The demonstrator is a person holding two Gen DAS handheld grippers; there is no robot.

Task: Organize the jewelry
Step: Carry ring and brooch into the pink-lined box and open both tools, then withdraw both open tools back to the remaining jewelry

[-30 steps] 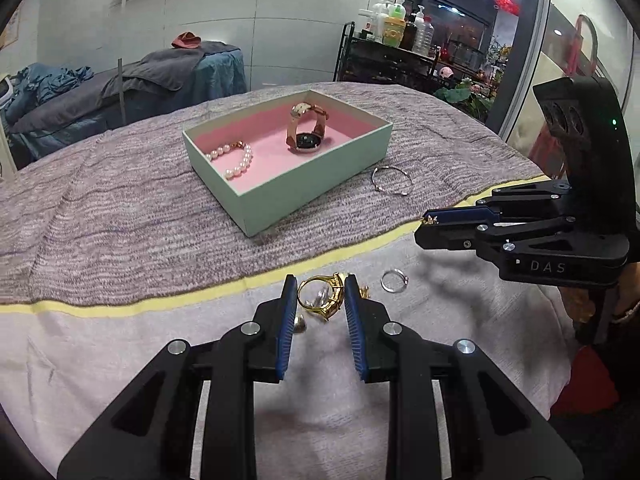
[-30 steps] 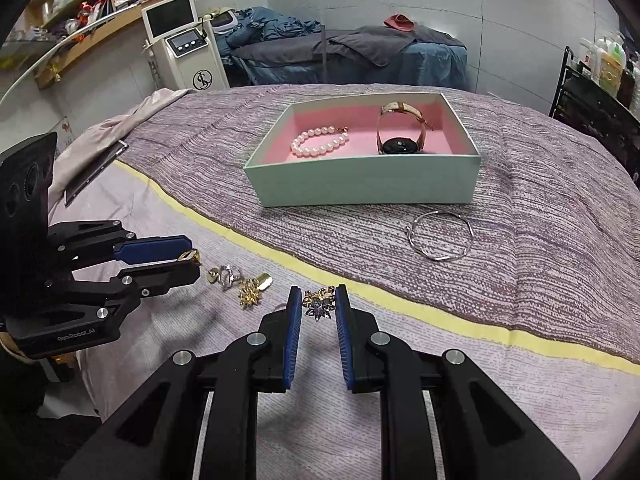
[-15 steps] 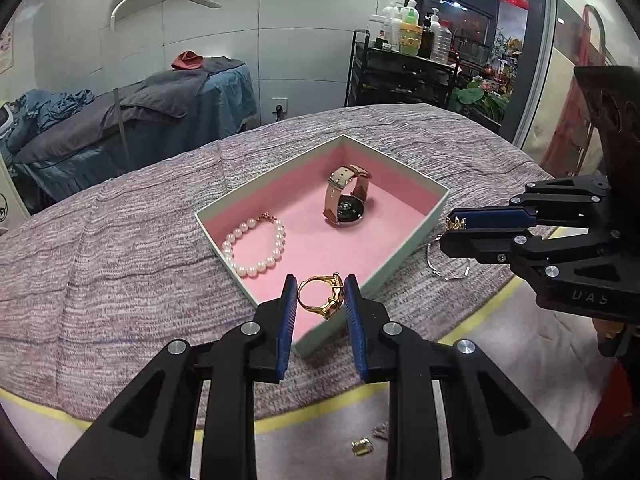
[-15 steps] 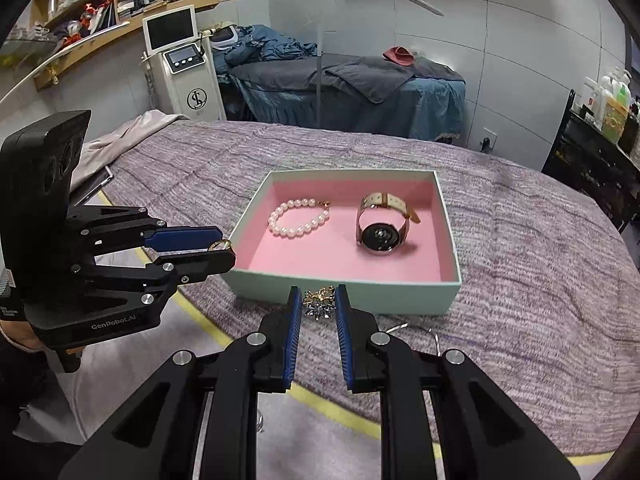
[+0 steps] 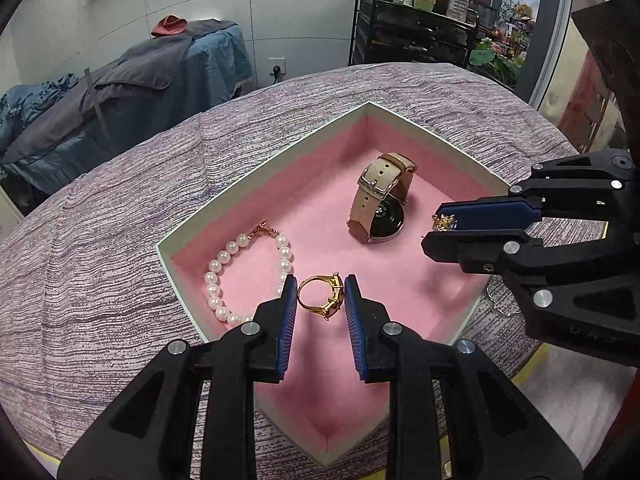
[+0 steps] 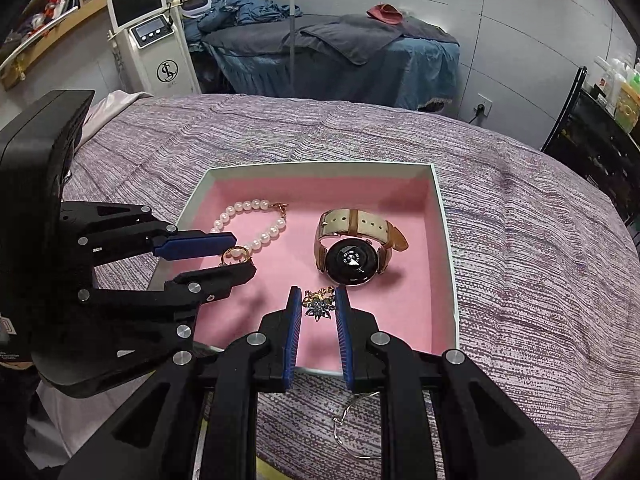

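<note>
A mint box with a pink lining (image 5: 264,176) (image 6: 444,240) sits on the purple-grey cloth. In it lie a pearl bracelet (image 5: 216,292) (image 6: 256,224) and a beige-strap watch (image 5: 380,204) (image 6: 352,256). My left gripper (image 5: 320,296) (image 6: 236,258) is shut on a gold ring (image 5: 322,296) (image 6: 234,255) and holds it over the box's near part. My right gripper (image 6: 318,304) (image 5: 440,228) is shut on a gold and blue brooch (image 6: 318,304) (image 5: 444,222) over the box's right side.
A thin silver bangle (image 6: 356,428) (image 5: 500,304) lies on the cloth just outside the box. A massage bed (image 6: 340,48) (image 5: 120,92), a white machine (image 6: 156,44) and a black shelf with bottles (image 5: 416,28) stand beyond the table.
Both grippers lifted their jewelry from the white cloth near the yellow stripe and carried it forward over the pink box. The small pieces left on the cloth are out of view.
</note>
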